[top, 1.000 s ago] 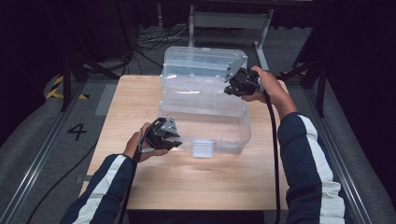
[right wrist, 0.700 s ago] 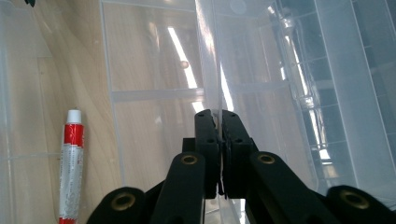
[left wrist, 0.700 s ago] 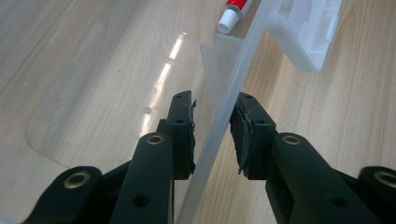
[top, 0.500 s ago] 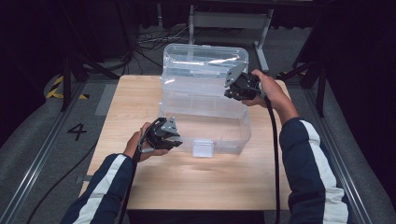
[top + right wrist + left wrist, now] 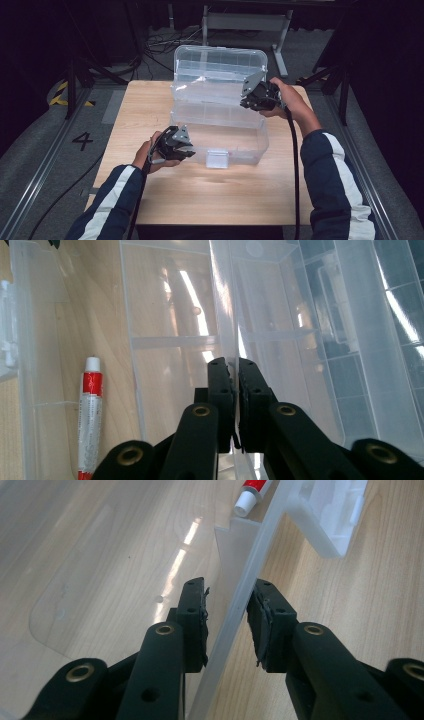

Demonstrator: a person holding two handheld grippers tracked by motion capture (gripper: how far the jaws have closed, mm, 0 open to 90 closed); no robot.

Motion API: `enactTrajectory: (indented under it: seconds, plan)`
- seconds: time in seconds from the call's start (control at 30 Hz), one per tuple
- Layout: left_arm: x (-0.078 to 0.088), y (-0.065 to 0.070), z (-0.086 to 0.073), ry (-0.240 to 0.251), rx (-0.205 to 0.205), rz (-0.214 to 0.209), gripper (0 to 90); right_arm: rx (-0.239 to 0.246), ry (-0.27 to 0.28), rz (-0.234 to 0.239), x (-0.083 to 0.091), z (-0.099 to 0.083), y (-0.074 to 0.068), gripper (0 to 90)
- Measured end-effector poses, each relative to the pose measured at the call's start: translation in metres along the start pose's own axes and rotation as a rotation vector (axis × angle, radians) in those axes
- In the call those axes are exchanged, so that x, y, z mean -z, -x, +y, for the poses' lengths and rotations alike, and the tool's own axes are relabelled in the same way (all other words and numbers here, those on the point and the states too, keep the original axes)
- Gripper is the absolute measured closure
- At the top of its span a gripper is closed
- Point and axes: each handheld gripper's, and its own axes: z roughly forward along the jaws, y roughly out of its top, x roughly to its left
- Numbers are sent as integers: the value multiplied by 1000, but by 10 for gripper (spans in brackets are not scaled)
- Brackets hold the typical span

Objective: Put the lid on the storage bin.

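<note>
The right tool (image 5: pixel 250 100) is pressed together on a thin clear wall of the tray (image 5: pixel 170 342), its two pads pinching the plastic edge between them in the right gripper view. Just left of that tool, in its own view, the tray's compartments show the wood underneath; on its other side stands the raised lid (image 5: pixel 220 62), ribbed with small cells. Farther left of the jaws, on the bottom of the box (image 5: pixel 250 150), lies a red and white tube (image 5: pixel 90 420), well apart from the pads, its white cap pointing away from the tool.

The left tool (image 5: pixel 182 145) straddles the box's front wall near its left corner. In the left gripper view its jaws stand spread either side of the clear wall: the right pad is at or very near the wall, while a gap shows between the left pad and the plastic. Beyond this tool's tips, along the same wall, sits the white latch (image 5: pixel 335 515) on the outside, and just inside the wall the capped end of the tube.

In the high view the box rests on the table (image 5: pixel 210 200), lid up and leaning away from the person, the right tool at the tray's right end above the box, the left tool lower, at the near wall
</note>
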Motion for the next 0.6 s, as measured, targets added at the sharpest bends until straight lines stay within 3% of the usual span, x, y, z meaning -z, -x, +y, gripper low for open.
enactTrajectory:
  seconds: [0.6]
  plan:
    - [0,0,0,2,0,4,691,1,20,-7,4,-4,-15,856]
